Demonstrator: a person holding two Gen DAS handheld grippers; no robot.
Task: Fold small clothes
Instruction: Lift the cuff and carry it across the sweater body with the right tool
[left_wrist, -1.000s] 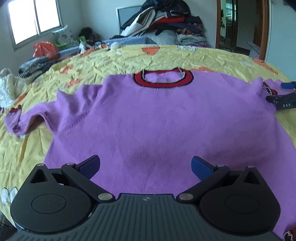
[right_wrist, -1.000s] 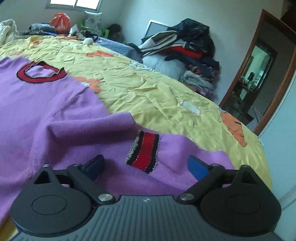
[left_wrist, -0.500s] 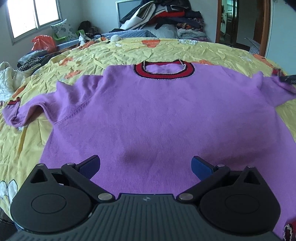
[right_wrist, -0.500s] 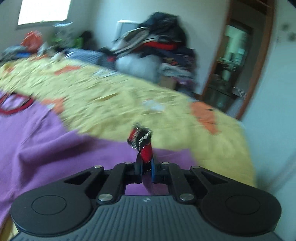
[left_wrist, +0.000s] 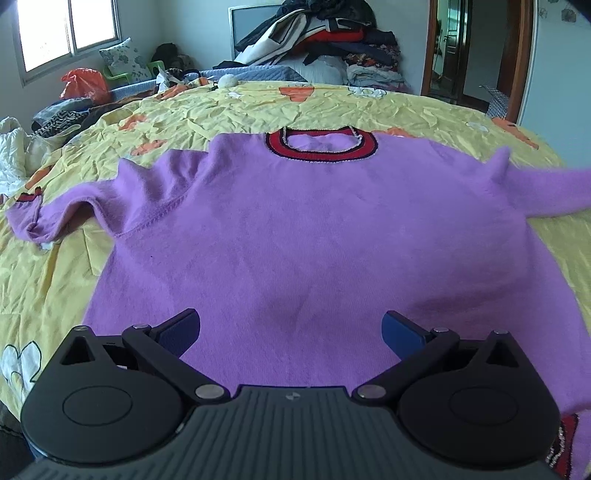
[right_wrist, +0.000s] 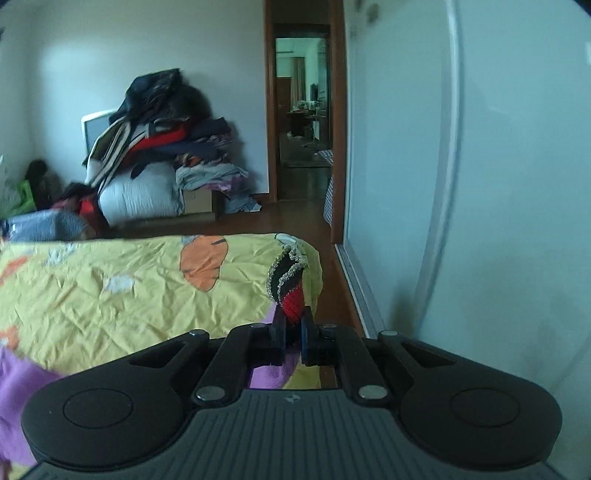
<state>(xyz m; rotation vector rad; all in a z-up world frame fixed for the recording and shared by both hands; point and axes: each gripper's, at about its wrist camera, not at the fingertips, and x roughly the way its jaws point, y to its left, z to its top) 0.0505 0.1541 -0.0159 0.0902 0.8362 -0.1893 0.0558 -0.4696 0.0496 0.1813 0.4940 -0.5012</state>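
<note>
Purple knit fills most of the left wrist view: a small sweater (left_wrist: 295, 229) lies face up and spread flat on a crumpled yellow bedspread (left_wrist: 258, 107) printed with orange and white shapes. Its red and black collar (left_wrist: 321, 146) points away from the camera. One sleeve (left_wrist: 55, 214) trails off to the left, bunched, with only a sliver of its red cuff showing; the other sleeve (left_wrist: 554, 192) runs out of frame at the right edge, blurred. The sweater's near hem is hidden behind the body of the left gripper (left_wrist: 291, 332), whose blue-padded fingers (left_wrist: 400, 332) stand spread wide above the cloth, holding nothing. At the bottom right corner a strip of red and black trim is cut off. Beyond the bed sit a window, an orange bag, a pillow and a tall heap of clothes (left_wrist: 325, 40) against the far wall.

From the right wrist view, the right gripper (right_wrist: 291, 328) is clamped tight on the sweater's red, black and silver-edged cuff (right_wrist: 288, 284), which sticks up between the closed fingers. Only scraps of purple sleeve show below the fingers and at the lower left, smeared. The yellow bedspread's corner lies behind, then a wooden floor, the clothes heap, an open doorway (right_wrist: 303, 110) and a pale wall.
</note>
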